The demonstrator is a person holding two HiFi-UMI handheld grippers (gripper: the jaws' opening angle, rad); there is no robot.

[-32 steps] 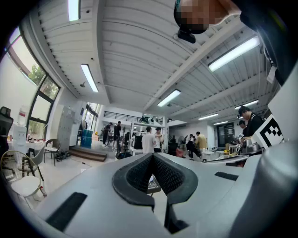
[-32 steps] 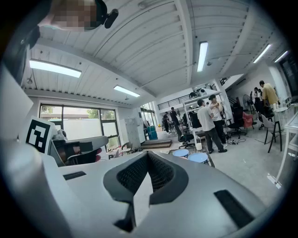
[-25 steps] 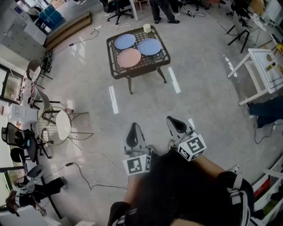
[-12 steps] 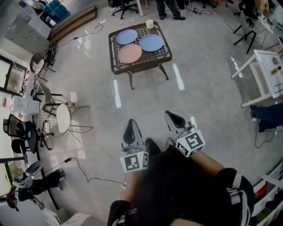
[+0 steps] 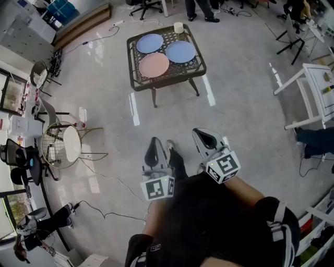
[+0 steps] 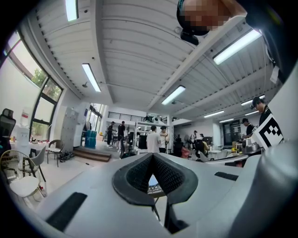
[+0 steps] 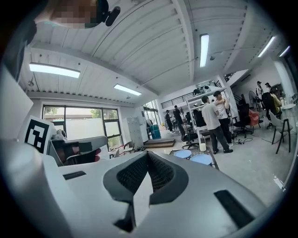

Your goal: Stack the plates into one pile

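Note:
A dark metal mesh table stands far ahead of me on the floor. On it lie a pink plate at the near side, a blue plate at the back left and a second blue plate at the right, side by side. My left gripper and right gripper are held level in front of my body, both shut and empty, well short of the table. The right gripper view shows its shut jaws and, beyond them, the two blue plates.
A pale cup stands at the table's far edge. People stand behind the table. A wire chair with a white seat is at the left, a white table at the right. Cables trail over the floor.
I have walked forward toward the table, and a foot now shows between the grippers. Both grippers came along, still shut and empty. The plates have not moved.

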